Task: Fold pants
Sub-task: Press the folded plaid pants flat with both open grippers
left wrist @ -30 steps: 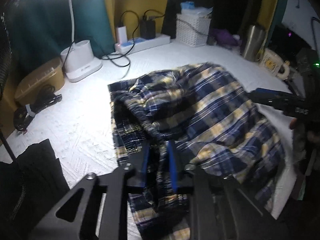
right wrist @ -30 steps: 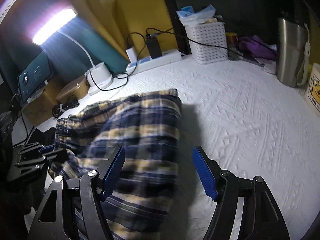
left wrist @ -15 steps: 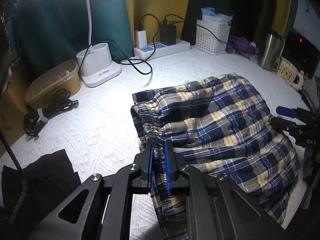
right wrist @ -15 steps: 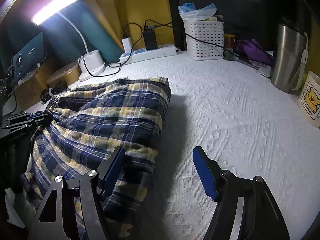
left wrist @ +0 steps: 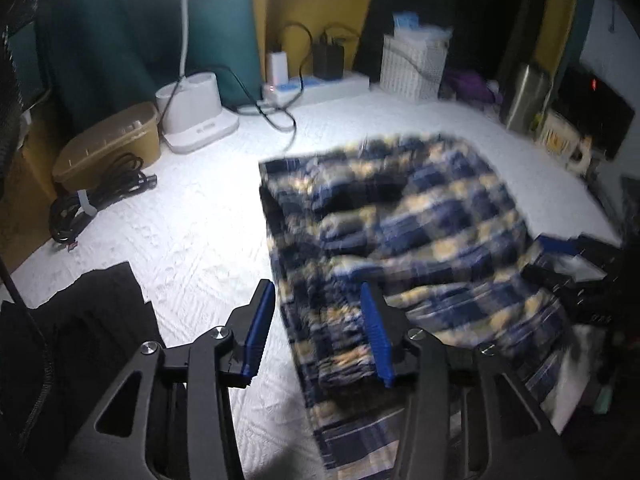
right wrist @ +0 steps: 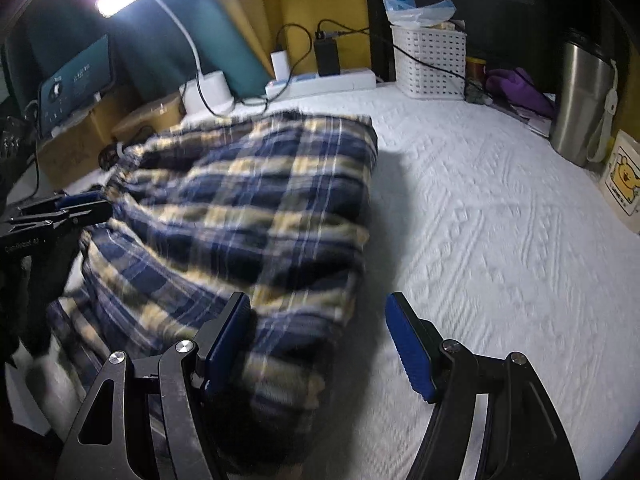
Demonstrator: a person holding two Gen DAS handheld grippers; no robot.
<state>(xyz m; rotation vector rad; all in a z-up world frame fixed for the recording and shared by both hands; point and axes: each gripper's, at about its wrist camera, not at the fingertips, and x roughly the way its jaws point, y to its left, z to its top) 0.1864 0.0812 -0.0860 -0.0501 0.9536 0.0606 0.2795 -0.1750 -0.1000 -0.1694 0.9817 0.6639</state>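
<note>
The blue, yellow and white plaid pants [left wrist: 404,232] lie folded over in a loose heap on the white bedspread [left wrist: 192,232]. My left gripper [left wrist: 318,332] hovers over their near gathered edge. Its jaws are opening: the cloth lies under and between the blue pads, and neither pad presses on it. From the right wrist view the pants [right wrist: 248,208] fill the left half. My right gripper [right wrist: 320,344] stands open above their near right corner, its left finger over the fabric and its right finger over bare bedspread [right wrist: 500,240]. The left gripper [right wrist: 68,208] shows at the pants' far left edge.
At the back stand a white lamp base [left wrist: 196,120], a power strip [left wrist: 316,84] with chargers and cables, a white basket [right wrist: 430,62] and a steel tumbler [right wrist: 582,96]. A brown box [left wrist: 108,140] and coiled cable [left wrist: 96,200] sit left. Black cloth [left wrist: 80,320] lies near left.
My left gripper's jaws have spread apart and let go of the gathered waistband, which has dropped onto the pile. The right gripper has shifted a little and stays open.
</note>
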